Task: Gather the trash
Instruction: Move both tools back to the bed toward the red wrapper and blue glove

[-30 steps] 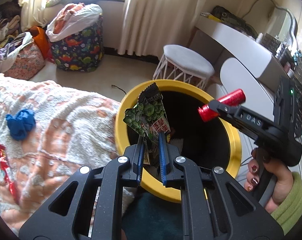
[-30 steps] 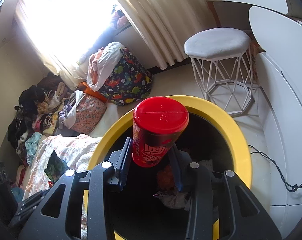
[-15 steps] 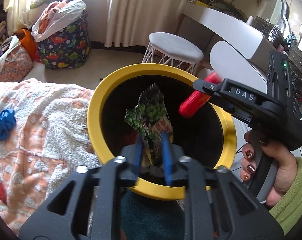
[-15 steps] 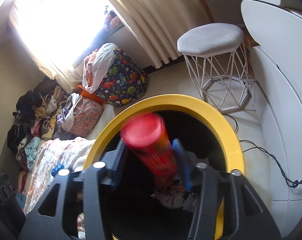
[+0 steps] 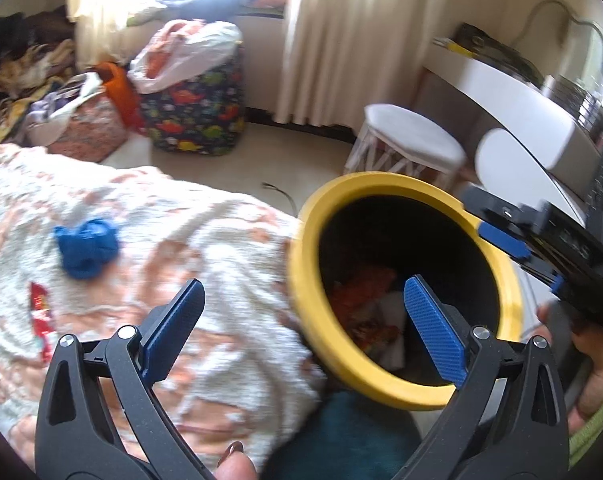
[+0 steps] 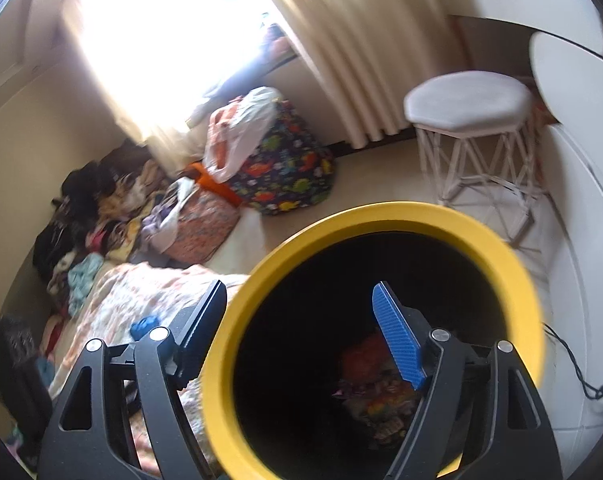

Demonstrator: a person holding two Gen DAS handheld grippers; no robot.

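Note:
The yellow-rimmed black bin point(image 5: 381, 182) point(image 6: 381, 212) stands beside the blanket-covered bed and holds colourful wrappers point(image 5: 365, 300) point(image 6: 375, 380) at its bottom. My left gripper point(image 5: 303, 292) hangs over the bin's left rim. Its jaws are opening wide with nothing between them. My right gripper point(image 6: 299, 292) is above the bin mouth, jaws also opening and empty. It shows at the right edge of the left wrist view point(image 5: 497, 232), held by a hand point(image 5: 593, 364). On the blanket lie a crumpled blue wad point(image 5: 87, 246) point(image 6: 143, 324) and a red wrapper point(image 5: 41, 316).
A white stool point(image 5: 413, 140) point(image 6: 467, 100) and a white desk point(image 5: 521, 120) stand behind the bin. A dinosaur-print bag point(image 5: 197, 120) point(image 6: 285, 168), a floral bag point(image 5: 89, 128) and heaped clothes point(image 6: 89, 216) line the wall under the window. A cable point(image 6: 577, 372) lies on the floor at the right.
Both grippers have opened. The green snack packet has left the left jaws and the red tube the right jaws, both gone down into the bin. The left view has swung towards the bed.

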